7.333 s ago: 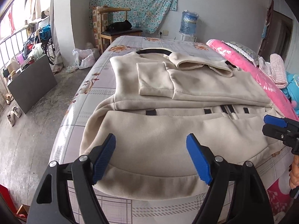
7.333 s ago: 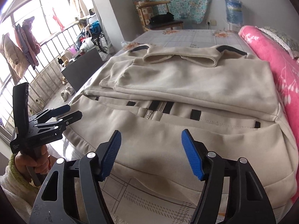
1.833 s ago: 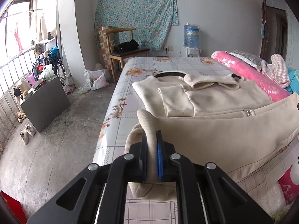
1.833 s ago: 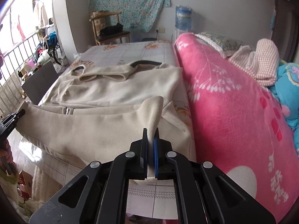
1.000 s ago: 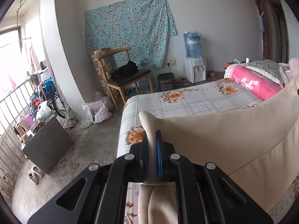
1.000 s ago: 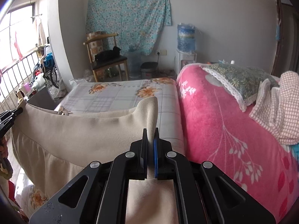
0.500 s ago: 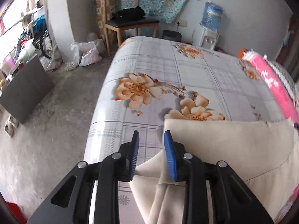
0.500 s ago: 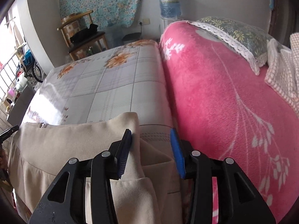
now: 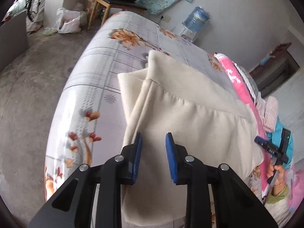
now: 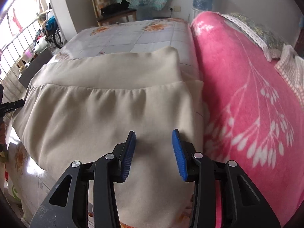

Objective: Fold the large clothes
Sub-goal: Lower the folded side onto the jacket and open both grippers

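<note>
Through the left wrist camera we see our left tongs [image 9: 153,151] parted narrowly over the cream jacket [image 9: 190,114], which lies folded on the floral bed sheet [image 9: 98,79]. A second ago these tongs pinched its edge in the air; they have just been opening, then eased slightly inward, and the pads no longer press the cloth.

Through the right wrist camera our right tongs [image 10: 153,152] likewise stand apart above the jacket [image 10: 106,110], beside the pink blanket [image 10: 247,104], having released the corner they clamped earlier.

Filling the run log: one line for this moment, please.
stage: fold laid | left claw: open | right claw: open | beige garment: folded on bed, released
</note>
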Demonstrator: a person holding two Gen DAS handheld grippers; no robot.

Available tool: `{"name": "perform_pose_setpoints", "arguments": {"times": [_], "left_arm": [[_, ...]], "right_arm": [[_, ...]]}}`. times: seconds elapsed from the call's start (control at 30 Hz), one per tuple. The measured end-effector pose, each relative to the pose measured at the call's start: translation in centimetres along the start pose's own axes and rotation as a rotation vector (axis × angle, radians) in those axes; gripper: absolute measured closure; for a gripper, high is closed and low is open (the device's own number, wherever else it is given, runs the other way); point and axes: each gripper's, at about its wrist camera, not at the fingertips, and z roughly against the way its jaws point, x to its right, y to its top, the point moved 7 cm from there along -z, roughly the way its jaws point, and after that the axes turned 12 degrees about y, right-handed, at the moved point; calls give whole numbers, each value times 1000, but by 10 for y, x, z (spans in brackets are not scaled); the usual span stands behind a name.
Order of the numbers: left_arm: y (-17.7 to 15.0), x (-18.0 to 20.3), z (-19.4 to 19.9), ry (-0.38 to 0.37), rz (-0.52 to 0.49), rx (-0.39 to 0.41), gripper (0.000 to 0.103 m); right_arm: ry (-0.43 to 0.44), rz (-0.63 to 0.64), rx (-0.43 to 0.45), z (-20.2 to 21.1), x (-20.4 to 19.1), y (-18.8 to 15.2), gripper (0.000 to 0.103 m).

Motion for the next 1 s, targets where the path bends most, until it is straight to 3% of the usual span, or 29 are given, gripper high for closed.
{"name": "perform_pose_setpoints", "arguments": {"times": [0.1, 0.3, 0.37, 0.43, 0.5, 0.57, 0.63, 0.73, 0.83, 0.93, 1.0], "left_arm": [[-5, -8, 29, 23, 22, 58, 78], [-45, 39, 68, -75, -181, 93, 78], [-61, 50, 61, 1, -276, 82, 78], [-73, 44, 36, 152, -335, 34, 78], [-75, 41, 33, 142, -313, 47, 78], [-72, 34, 34, 149, -286, 33, 78], [-68, 25, 40, 225, -286, 41, 78], [-61, 29, 60, 173, -276, 94, 78], [-54, 55, 64, 95, -295, 135, 78], [-57, 89, 40, 88, -346, 111, 77], [-65, 101, 16, 150, -392, 75, 72]], "right_arm": [[-35, -49, 46, 31, 7, -4, 65], [42, 71, 39, 55, -37, -34, 65], [20, 119, 16, 49, -45, -44, 65], [-18, 128, -24, 36, -38, -56, 64], [-73, 157, -48, 25, -25, -67, 64], [-52, 147, -33, 29, -21, -70, 64], [-54, 126, -34, 38, -20, -66, 64], [-100, 126, -22, 48, -22, -60, 63], [-18, 136, 35, 49, -46, -46, 59], [40, 157, 47, 30, -73, -35, 53], [64, 173, 16, 11, -86, -37, 48]]}}
